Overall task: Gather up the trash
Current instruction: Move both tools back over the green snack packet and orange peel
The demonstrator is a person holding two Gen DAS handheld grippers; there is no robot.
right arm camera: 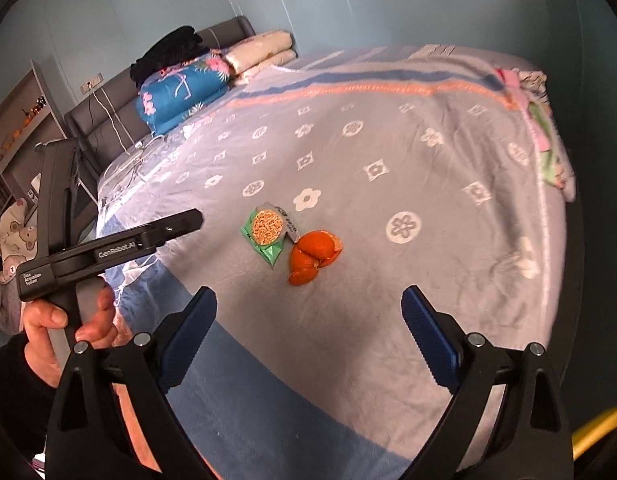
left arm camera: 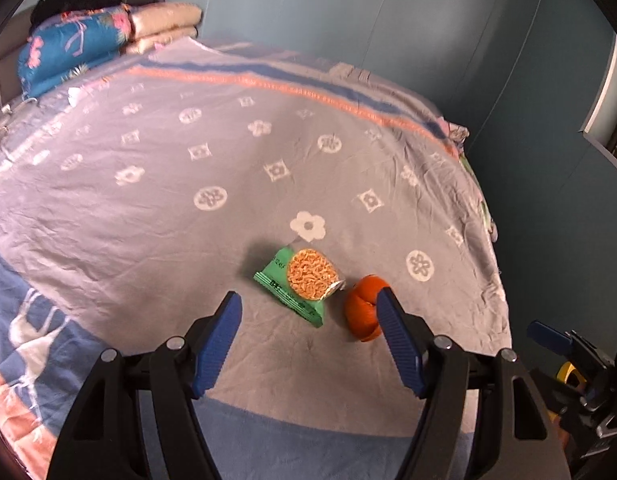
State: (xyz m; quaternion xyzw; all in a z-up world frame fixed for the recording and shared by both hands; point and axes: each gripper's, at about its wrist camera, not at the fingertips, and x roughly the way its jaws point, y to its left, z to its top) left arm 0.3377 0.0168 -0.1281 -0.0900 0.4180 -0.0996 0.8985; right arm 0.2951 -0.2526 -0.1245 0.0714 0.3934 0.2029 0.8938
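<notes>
A green snack packet [left arm camera: 302,285] with an orange noodle picture lies on the grey flowered bedspread [left arm camera: 188,200]. An orange peel [left arm camera: 362,308] lies just right of it. My left gripper [left arm camera: 308,304] is open and empty, just short of the packet, its right finger in front of the peel. In the right wrist view the packet [right arm camera: 268,236] and peel [right arm camera: 312,258] lie ahead of my right gripper [right arm camera: 308,300], which is open and empty, hovering above the bed. The left gripper's body [right arm camera: 108,248] shows at the left, held by a hand.
Folded quilts [left arm camera: 88,48] with dark clothing on top are stacked at the head of the bed. The bed's right edge [left arm camera: 492,240] drops off by a teal wall. A shelf [right arm camera: 20,120] stands beside the headboard. A yellow object [right arm camera: 596,428] sits low right.
</notes>
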